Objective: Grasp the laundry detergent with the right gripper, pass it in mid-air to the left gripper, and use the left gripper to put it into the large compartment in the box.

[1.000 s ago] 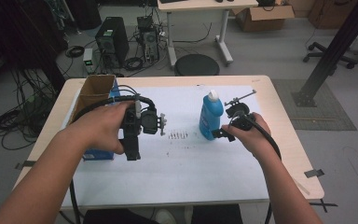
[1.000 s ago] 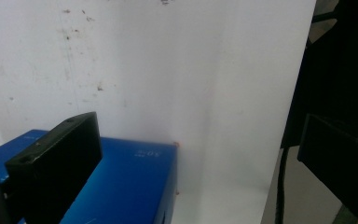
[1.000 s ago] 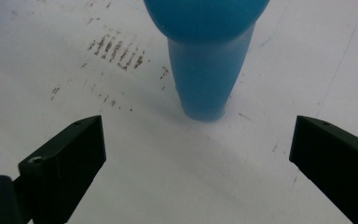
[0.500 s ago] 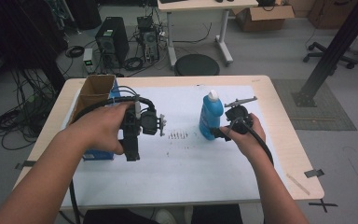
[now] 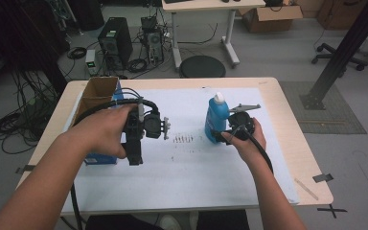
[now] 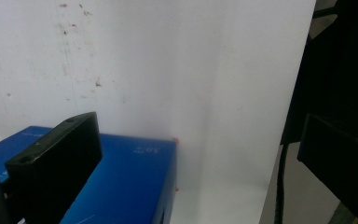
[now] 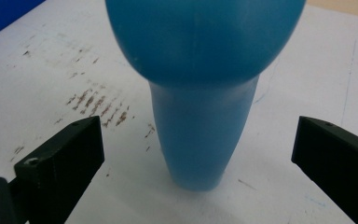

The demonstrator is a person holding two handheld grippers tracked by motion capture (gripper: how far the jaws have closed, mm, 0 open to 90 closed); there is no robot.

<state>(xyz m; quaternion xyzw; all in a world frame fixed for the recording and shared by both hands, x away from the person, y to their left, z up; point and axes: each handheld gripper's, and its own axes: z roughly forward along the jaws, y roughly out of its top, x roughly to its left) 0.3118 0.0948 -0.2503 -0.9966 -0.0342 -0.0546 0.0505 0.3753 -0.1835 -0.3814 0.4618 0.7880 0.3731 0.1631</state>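
A blue bottle [image 5: 216, 117] with a white cap stands upright on the white sheet [image 5: 191, 167], right of the middle. My right gripper [image 5: 220, 133] is open at the bottle's base, one jaw on each side and apart from it. In the right gripper view the bottle [image 7: 200, 116] rises between the wide jaws of the right gripper [image 7: 196, 163]. My left gripper [image 5: 135, 155] is held over the sheet's left part, beside a blue box [image 5: 100, 158]. In the left gripper view the left gripper [image 6: 196, 163] is open over bare sheet, with the blue box [image 6: 121, 186] under its left jaw.
An open cardboard box [image 5: 98, 93] stands at the table's back left, behind the blue box. Rust-coloured marks [image 5: 184, 140] dot the sheet between the two grippers. The table's front edge [image 5: 316, 201] is close to the person, with a strip of tape [image 5: 306, 189] at its right.
My right gripper has edged slightly closer to the bottle's base. The left gripper and the bottle have stayed where they were.
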